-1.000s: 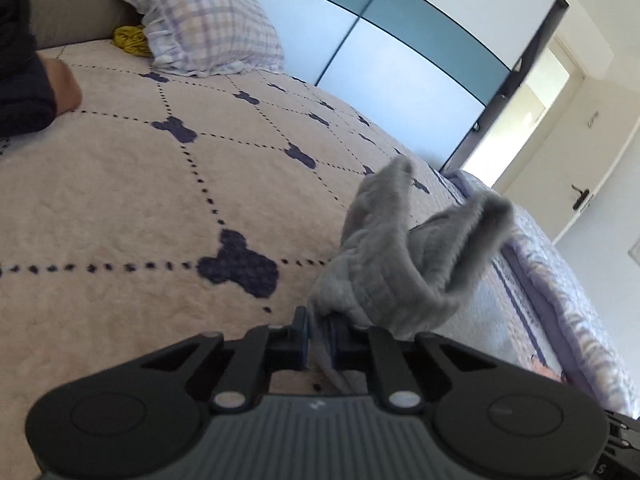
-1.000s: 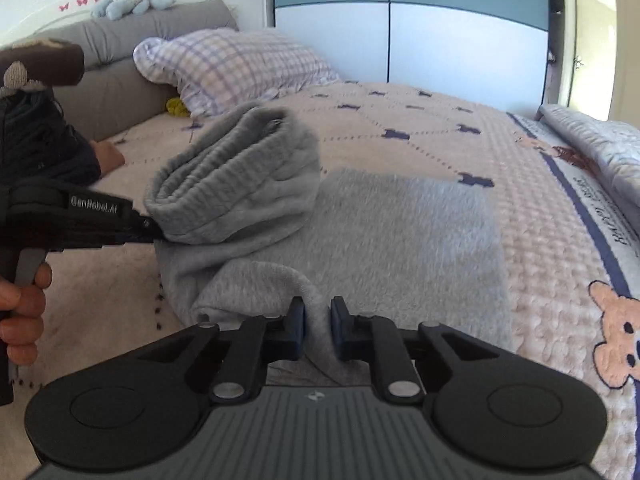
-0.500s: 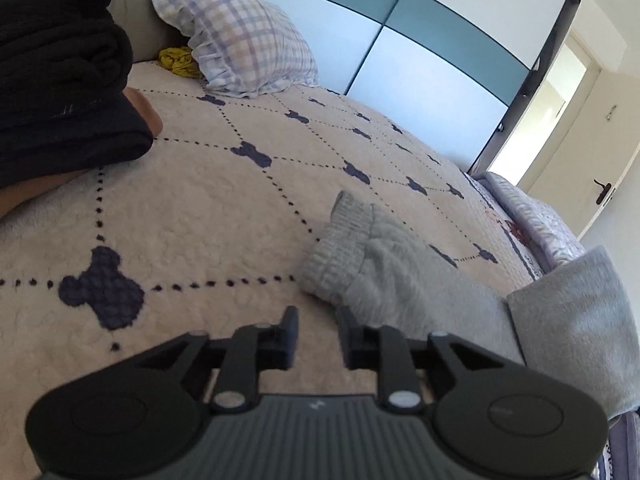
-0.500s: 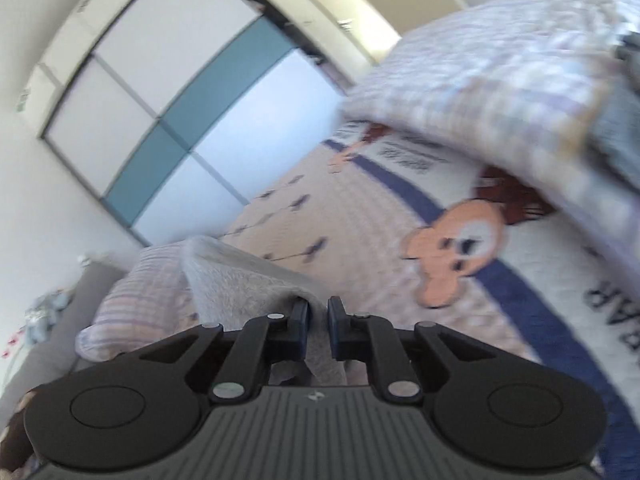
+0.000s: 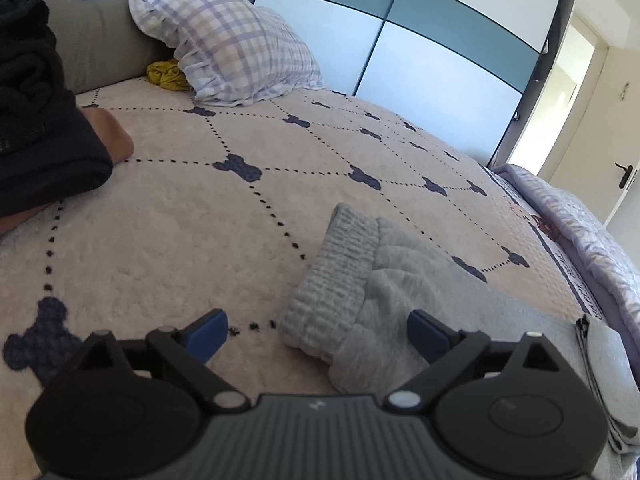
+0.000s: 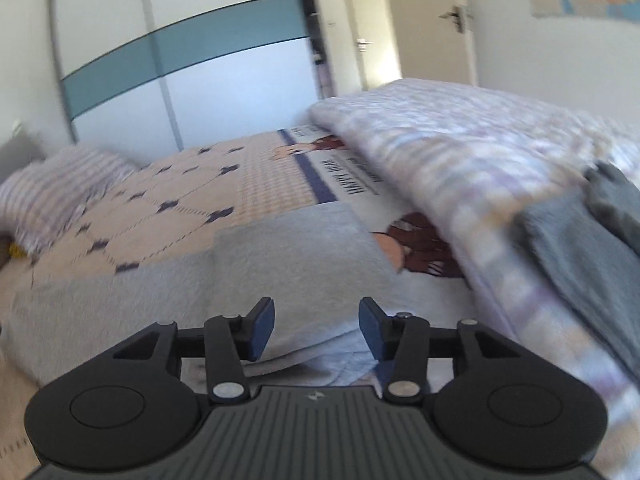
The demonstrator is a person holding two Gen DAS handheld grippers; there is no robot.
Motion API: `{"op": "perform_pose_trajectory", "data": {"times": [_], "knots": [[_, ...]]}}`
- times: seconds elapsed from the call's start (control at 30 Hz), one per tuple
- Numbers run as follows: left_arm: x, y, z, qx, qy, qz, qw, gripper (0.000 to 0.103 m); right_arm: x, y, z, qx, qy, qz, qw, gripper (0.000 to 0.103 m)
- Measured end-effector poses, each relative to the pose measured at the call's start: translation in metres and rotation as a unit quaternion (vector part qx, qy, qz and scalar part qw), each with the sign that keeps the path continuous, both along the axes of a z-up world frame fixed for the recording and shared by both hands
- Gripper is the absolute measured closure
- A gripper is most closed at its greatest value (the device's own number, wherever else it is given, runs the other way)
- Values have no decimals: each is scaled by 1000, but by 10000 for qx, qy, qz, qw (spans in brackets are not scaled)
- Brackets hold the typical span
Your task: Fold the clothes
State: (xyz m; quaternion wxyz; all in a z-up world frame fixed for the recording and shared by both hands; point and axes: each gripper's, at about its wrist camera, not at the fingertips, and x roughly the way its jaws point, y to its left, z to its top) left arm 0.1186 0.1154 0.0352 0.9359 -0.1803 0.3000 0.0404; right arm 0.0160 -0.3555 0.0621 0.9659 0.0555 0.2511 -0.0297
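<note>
Moved: grey garment [image 5: 384,296] released onto bed [image 5: 168,240].
Left gripper [image 5: 316,332]: jaws opening, empty.
Right gripper [image 6: 316,330]: jaws opening, empty.
Progress: fold laid; tidying left.

Seconds after we held the grey garment [image 5: 396,280] up off the bed [image 5: 168,216] in both grippers, it lies flat, its ribbed cuff [image 5: 328,284] on the quilt. Our left gripper [image 5: 316,336], clamped on the cloth a second ago, is opening wide and grips nothing. Our right gripper [image 6: 316,330], swung back from the bed's far edge, is opening over the folded cloth, its pads clear.
</note>
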Motion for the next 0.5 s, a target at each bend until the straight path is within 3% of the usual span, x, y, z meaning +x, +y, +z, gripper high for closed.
{"op": "perform_pose_trajectory", "data": {"times": [0.07,0.1,0.2,0.3,0.4,0.5], "knots": [[11,-4,-6,5,53,-62,10000,23,16,26,-6,-528,183,630,9964,48],[14,-6,-5,29,27,-83,10000,38,26,37,-8,-766,275,907,9925,48],[19,-12,-2,149,-85,-184,9997,48,52,66,-18,-1406,549,1284,9802,50],[18,-9,4,189,-188,-342,9991,55,73,78,-29,-1694,987,1215,9730,82],[13,0,12,21,-295,-448,9986,61,66,80,-25,-1653,853,1042,9770,92],[-1,11,29,-278,-554,-489,9969,65,55,82,-11,-1732,547,857,9796,95]]}}
